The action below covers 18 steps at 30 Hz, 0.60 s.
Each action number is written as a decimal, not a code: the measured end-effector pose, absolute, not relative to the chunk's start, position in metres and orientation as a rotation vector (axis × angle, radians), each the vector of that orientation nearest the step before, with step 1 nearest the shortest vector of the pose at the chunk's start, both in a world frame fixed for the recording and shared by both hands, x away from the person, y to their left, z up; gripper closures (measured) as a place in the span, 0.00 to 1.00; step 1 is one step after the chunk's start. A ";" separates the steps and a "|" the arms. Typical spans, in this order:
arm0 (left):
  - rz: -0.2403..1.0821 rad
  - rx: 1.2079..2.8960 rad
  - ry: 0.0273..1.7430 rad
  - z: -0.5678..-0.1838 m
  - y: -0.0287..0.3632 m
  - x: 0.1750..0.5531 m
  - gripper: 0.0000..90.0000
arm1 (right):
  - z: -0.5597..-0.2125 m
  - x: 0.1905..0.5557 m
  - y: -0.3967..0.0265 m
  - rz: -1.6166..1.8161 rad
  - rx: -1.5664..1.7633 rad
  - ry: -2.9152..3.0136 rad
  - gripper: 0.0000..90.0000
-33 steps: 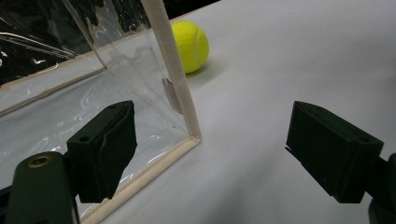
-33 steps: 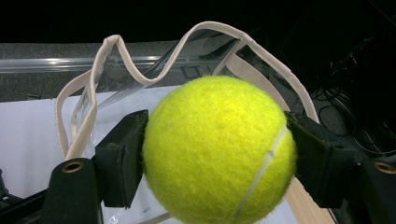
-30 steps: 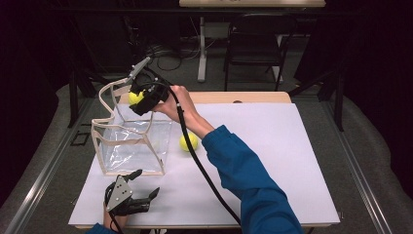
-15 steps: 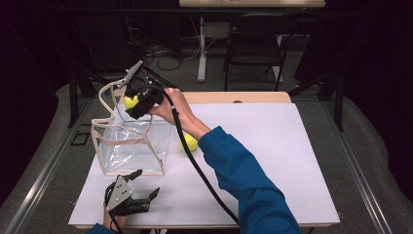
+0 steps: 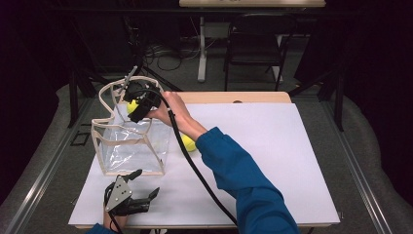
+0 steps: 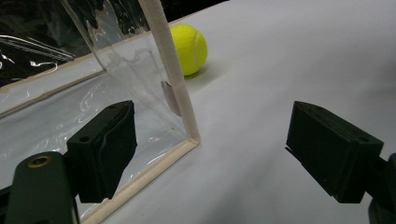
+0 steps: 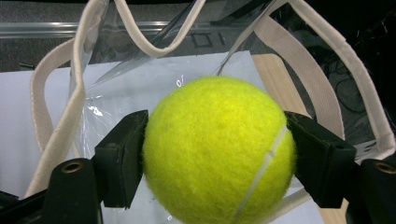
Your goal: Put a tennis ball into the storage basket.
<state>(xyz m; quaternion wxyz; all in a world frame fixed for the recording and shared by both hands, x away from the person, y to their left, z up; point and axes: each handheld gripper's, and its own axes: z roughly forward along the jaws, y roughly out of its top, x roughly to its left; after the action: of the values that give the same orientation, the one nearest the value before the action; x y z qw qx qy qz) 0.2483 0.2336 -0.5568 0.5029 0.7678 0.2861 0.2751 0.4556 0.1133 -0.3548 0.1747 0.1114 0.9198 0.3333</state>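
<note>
The right gripper [image 5: 132,108] had its two black jaws pressed against the sides of a yellow tennis ball [image 7: 219,151], one jaw on each flank, with the ball bulging well forward of them toward the camera in the right gripper view. In the high view that held ball [image 5: 132,106] showed as a small yellow patch just under the gripper's body, above the far end of the clear plastic bag [image 5: 127,146], right by the bag's cream webbing handles [image 5: 108,97]. From the right gripper view the bag's handles [image 7: 56,121] and its cream-edged rim framed the ball on both sides, and the white tabletop [image 7: 140,79] lay beyond it, seen through the clear plastic.

A second tennis ball [image 5: 189,143] lay on the white table [image 5: 272,146], just beside the bag's right wall and partly hidden behind the forearm in the blue sleeve [image 5: 243,180] (only its near half was visible from above). In the left gripper view this same ball [image 6: 189,48] sat on the tabletop just past the bag's cream corner seam [image 6: 175,84].

The left gripper [image 5: 141,187] rested near the front edge of the table, close in front of the bag's near wall, its jaws spread wide with nothing between them but the bag's bottom corner and bare tabletop.
</note>
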 end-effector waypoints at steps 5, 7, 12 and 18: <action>0.661 1.856 0.694 -0.557 0.233 0.249 0.18 | -0.359 0.457 0.116 0.920 0.325 2.618 0.28; 0.661 1.857 0.688 -0.557 0.233 0.248 0.18 | -0.359 0.457 0.116 0.917 0.327 2.623 0.28; 0.661 1.855 0.689 -0.557 0.234 0.249 0.18 | -0.359 0.456 0.117 0.920 0.324 2.618 0.28; 0.661 1.858 0.687 -0.557 0.233 0.248 0.18 | -0.361 0.455 0.117 0.906 0.334 2.624 0.28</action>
<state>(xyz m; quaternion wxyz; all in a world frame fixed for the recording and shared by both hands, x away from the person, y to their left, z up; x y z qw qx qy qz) 0.2481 0.2331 -0.5568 0.5028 0.7691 0.2844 0.2736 0.4551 0.1175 -0.3615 0.1722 0.1178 0.9245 0.3192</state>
